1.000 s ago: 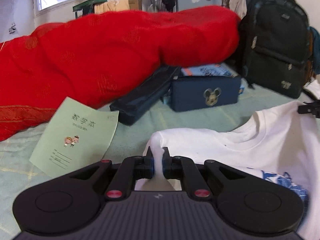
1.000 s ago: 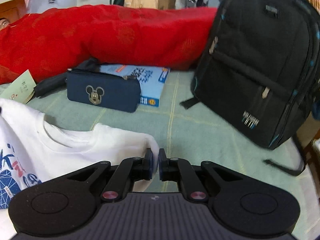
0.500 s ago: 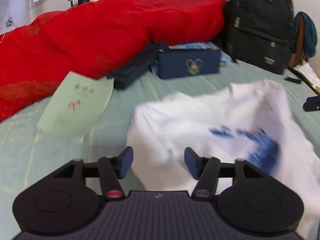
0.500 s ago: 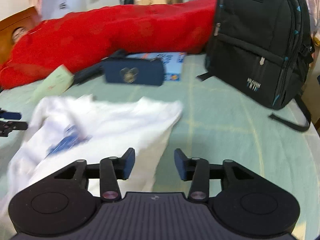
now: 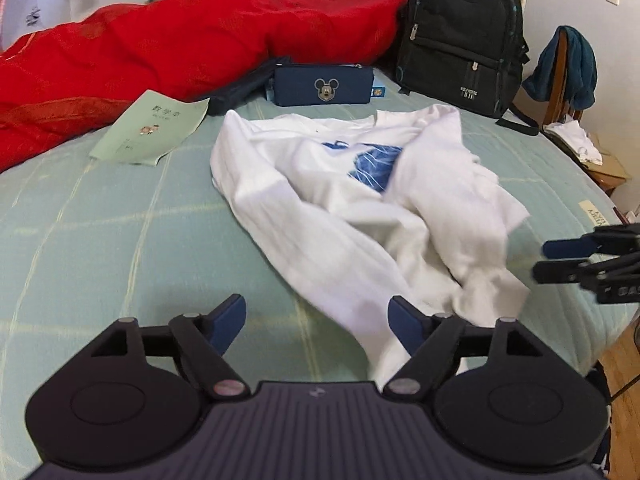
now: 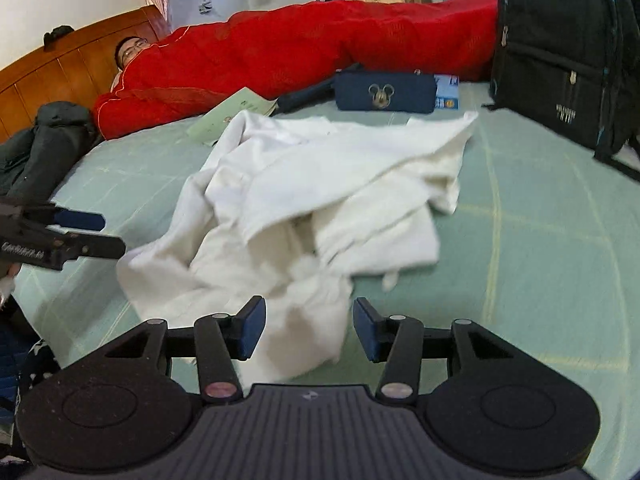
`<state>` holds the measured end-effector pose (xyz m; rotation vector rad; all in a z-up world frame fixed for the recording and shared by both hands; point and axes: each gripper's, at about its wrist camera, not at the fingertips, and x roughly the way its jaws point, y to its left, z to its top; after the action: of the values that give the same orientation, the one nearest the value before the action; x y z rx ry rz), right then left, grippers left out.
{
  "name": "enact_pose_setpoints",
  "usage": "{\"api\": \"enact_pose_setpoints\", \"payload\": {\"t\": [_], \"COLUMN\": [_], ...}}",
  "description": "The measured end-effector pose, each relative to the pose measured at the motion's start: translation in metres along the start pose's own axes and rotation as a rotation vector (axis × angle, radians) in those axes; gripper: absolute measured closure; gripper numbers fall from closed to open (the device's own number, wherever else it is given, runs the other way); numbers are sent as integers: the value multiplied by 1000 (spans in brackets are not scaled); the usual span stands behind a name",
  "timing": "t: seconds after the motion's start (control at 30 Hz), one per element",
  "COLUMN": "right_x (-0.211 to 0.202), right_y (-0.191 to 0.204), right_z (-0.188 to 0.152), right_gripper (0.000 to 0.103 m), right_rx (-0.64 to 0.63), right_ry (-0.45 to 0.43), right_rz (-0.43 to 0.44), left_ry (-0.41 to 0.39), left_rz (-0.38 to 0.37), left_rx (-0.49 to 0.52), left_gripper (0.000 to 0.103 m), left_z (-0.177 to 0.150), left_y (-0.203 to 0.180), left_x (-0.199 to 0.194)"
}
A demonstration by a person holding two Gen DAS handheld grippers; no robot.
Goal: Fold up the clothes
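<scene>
**Both grippers released above a crumpled white T-shirt**

The left gripper [image 5: 318,318] tilts down toward the green bedspread [image 5: 120,240], low over the near edge of the bed. Its jaws have just been opening and stand wide apart with nothing gripped; the shirt's hem lies loose below the right-hand pad. The right gripper [image 6: 309,328] points downward likewise, jaws parted about halfway and clamped on nothing, a fold of cloth lying slack under the gap. The white T-shirt [image 5: 360,208] is heaped in the middle of the bed, blue print partly covered, between the two tools and nearer than the navy pencil case [image 5: 324,85] and black backpack [image 5: 460,36].
</scene>
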<state>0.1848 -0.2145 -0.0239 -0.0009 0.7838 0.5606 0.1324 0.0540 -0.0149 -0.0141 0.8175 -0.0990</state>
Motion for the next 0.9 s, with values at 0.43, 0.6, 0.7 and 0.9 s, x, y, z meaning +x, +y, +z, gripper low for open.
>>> {"api": "enact_pose_setpoints", "payload": {"t": [0.43,0.6,0.7,0.9], "right_x": [26,52,63,47], "right_y": [39,36,31,20], "right_z": [-11,-10,-14,-10], "right_gripper": [49,51,76,91], "right_rx": [-23,42,77,87], "right_ry": [-89,-92,-79,-101], "right_rz": [-51,-77,-86,-100], "left_ry": [-26,-33,-37,-38], "left_rz": [64,60,66,44], "left_rx": [15,1,-3,-21], "left_gripper": [18,17,15,14], "left_z": [-52,-55,-57,-57], "left_y": [-31,-26,-22,-14], "left_x": [-18,-18,-18,-14]}}
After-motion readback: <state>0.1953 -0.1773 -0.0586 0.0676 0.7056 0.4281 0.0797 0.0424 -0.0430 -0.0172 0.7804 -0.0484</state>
